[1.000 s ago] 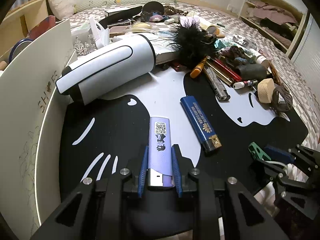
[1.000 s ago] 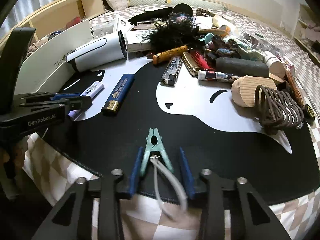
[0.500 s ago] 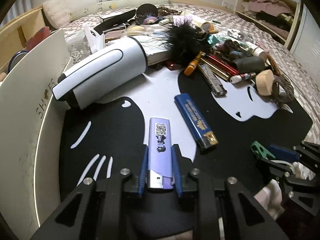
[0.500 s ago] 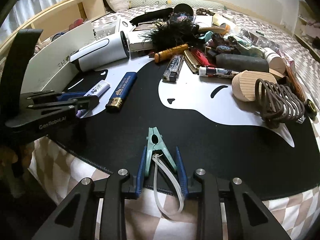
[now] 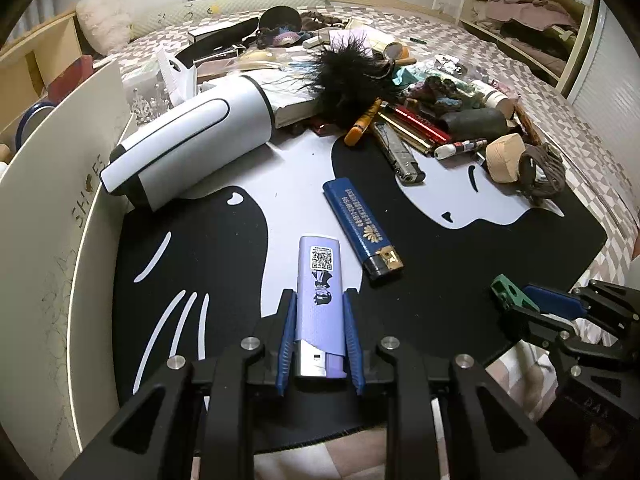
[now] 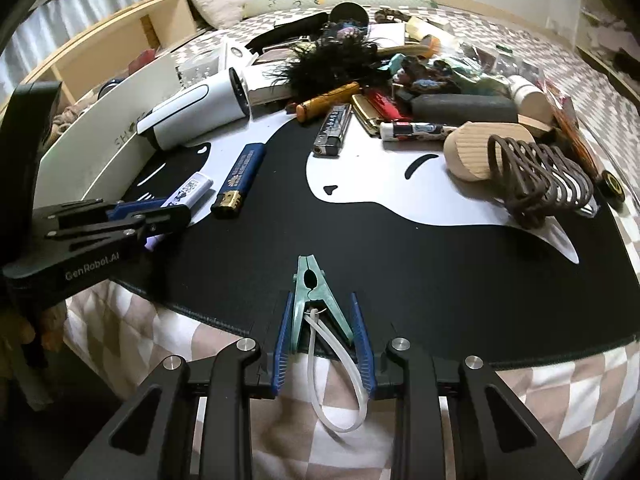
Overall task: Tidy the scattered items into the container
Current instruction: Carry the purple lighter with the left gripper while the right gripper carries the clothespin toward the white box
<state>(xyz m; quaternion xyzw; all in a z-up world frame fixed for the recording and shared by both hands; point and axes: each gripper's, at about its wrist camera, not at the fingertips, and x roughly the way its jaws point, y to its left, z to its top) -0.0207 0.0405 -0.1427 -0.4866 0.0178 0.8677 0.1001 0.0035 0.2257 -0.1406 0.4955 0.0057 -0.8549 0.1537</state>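
A lilac lighter [image 5: 320,292] is sitting lengthwise between the blue pads of my left gripper [image 5: 319,312], its metal head toward my hand and its coded label pointing away over the black-and-white mat [image 5: 200,248]. I am clamping the jaws tight against both of its long sides. In the right wrist view the same lighter [image 6: 192,190] is poking out beyond the left gripper [image 6: 132,216], just above the mat's near-left part.

My right gripper [image 6: 322,316] is gripping a green clothes peg [image 6: 314,292] by its two splayed handles, the jaws only partly closed around them, the peg's nose pointing away over the mat's near edge [image 6: 440,344]. A loop of clear tubing [image 6: 340,380] is hanging from the peg toward my hand, over the checked bedcover [image 6: 560,392].

Just beside the lilac lighter, to its right, a dark blue lighter [image 5: 360,228] is lying flat on the mat, apart from both grippers. Farther off, a white hair dryer [image 5: 192,136] is resting on its side next to the white box wall [image 5: 60,184] along the mat's left edge. Behind it, a black feathery tuft [image 5: 348,80] is topping a heap of pens, lighters and small items, with a wooden block [image 6: 480,148] and a coiled brown hair clip [image 6: 540,176] at the right.
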